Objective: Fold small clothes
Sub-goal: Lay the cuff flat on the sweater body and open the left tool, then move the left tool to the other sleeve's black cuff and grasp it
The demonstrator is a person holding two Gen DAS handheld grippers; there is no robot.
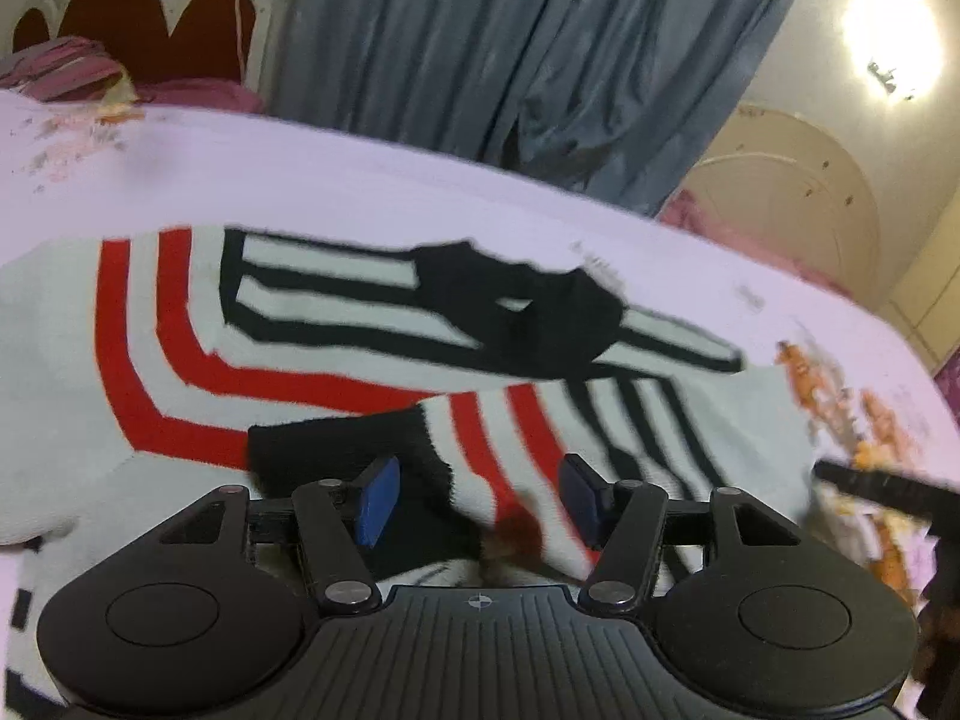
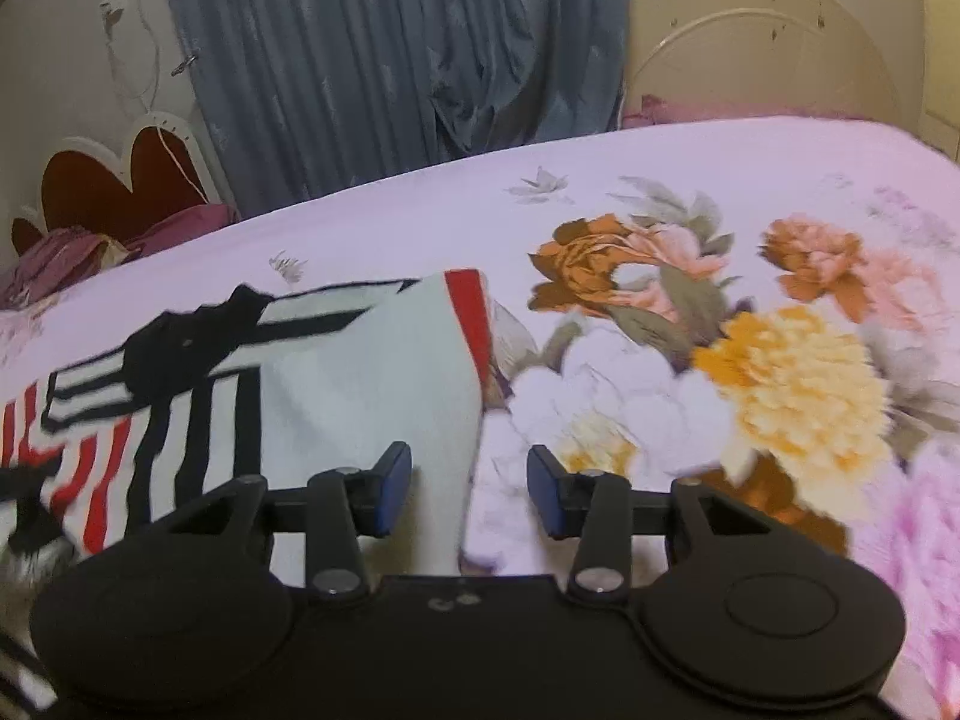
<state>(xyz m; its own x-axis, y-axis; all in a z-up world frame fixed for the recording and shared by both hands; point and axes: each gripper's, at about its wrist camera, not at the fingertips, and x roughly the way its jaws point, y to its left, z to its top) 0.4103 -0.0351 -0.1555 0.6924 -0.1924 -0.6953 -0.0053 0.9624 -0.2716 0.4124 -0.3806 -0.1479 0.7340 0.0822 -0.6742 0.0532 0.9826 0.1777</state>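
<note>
While both jaws gape, only the right view shows sweater point(image 2: 360, 372) edge.

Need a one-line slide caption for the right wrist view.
Open right gripper hovers over the edge of a white sweater with red and black stripes, spread on a pink floral bedsheet.

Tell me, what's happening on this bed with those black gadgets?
A person holds a pair of tongs in each hand to fold a striped sweater spread on the floral bedspread. Both are open and grip nothing. The left tongs hover over a black cuff; the right tongs hang over the sweater's edge.
</note>
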